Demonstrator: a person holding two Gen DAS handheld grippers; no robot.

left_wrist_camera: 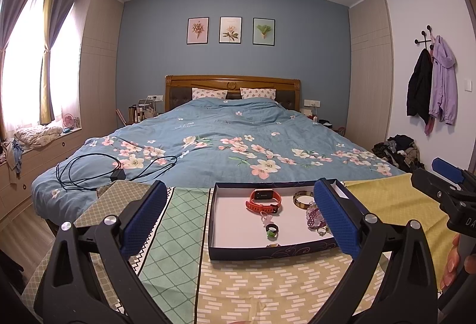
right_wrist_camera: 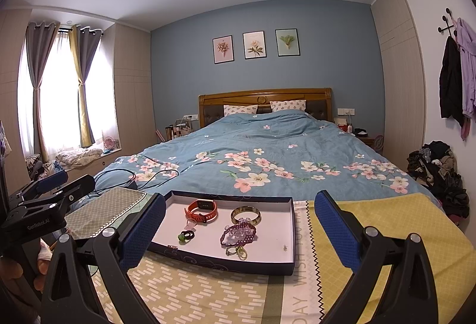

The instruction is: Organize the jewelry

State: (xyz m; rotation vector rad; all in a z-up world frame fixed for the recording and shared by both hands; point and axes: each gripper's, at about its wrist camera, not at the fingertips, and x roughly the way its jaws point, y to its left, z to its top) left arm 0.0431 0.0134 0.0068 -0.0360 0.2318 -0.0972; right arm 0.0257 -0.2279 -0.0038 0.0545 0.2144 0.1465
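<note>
Jewelry all lies in box (right_wrist_camera: 293,223) on tabletop | both claws (left_wrist_camera: 238,217) (right_wrist_camera: 238,226) apart, empty | stage unclear | approach pcs slow, one by one

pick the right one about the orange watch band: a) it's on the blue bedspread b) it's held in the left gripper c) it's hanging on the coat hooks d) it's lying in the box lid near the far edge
d: the orange watch band lies flat inside the dark-walled box lid toward its far side, with the left gripper and right gripper both open and empty.
</note>
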